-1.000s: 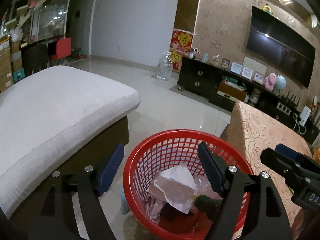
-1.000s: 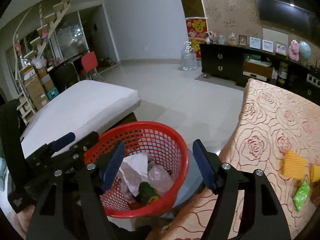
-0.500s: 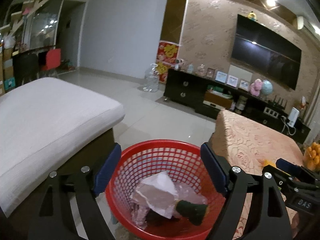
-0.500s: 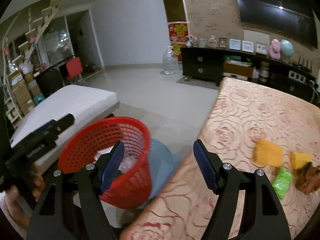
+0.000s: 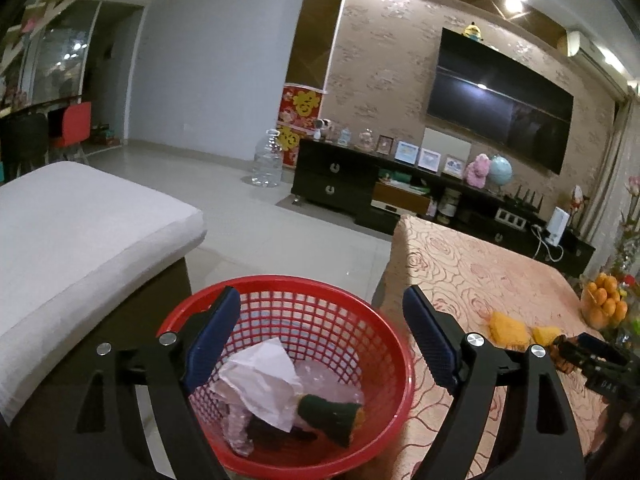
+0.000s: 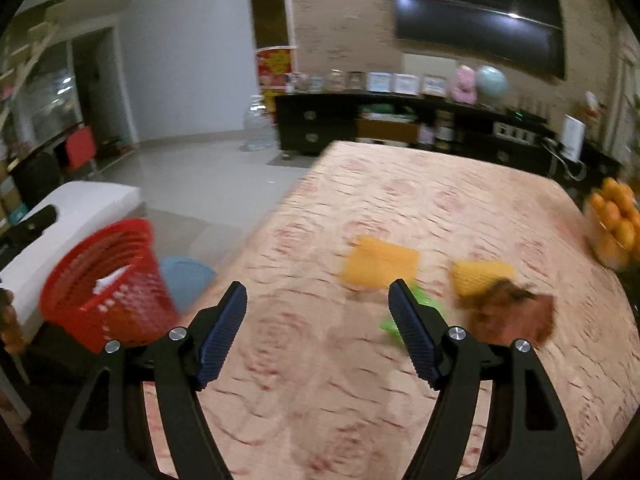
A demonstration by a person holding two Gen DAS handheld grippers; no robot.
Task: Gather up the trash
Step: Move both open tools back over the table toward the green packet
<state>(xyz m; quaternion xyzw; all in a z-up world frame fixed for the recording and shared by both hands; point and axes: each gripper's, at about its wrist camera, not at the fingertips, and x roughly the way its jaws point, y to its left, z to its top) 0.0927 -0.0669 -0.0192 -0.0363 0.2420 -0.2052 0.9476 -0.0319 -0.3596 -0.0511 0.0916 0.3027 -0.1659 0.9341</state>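
Note:
A red mesh basket (image 5: 288, 286) holds crumpled white paper (image 5: 260, 380), clear plastic and a dark green piece (image 5: 328, 412). My left gripper (image 5: 320, 316) hovers open just above its rim, gripping nothing. My right gripper (image 6: 318, 300) is over the rose-patterned tablecloth (image 6: 400, 200), its jaws opening with nothing between them. Ahead of it lie two yellow foam nets (image 6: 380, 266) (image 6: 480, 276), a brown crumpled scrap (image 6: 516, 314) and a green wrapper (image 6: 390, 325), partly hidden behind the right finger. This view is blurred. The basket (image 6: 108, 280) shows at its left.
A bowl of oranges (image 6: 616, 220) stands at the table's right edge. A white-cushioned seat (image 5: 80, 232) is left of the basket, and a blue stool (image 6: 188, 276) sits between the basket and the table. A black TV cabinet (image 5: 340, 184) and a water jug (image 5: 266, 160) are across the tiled floor.
My right gripper has swung right, from over the basket to over the table. The left gripper shifted a little, its jaws spread slightly wider, and it stays above the basket.

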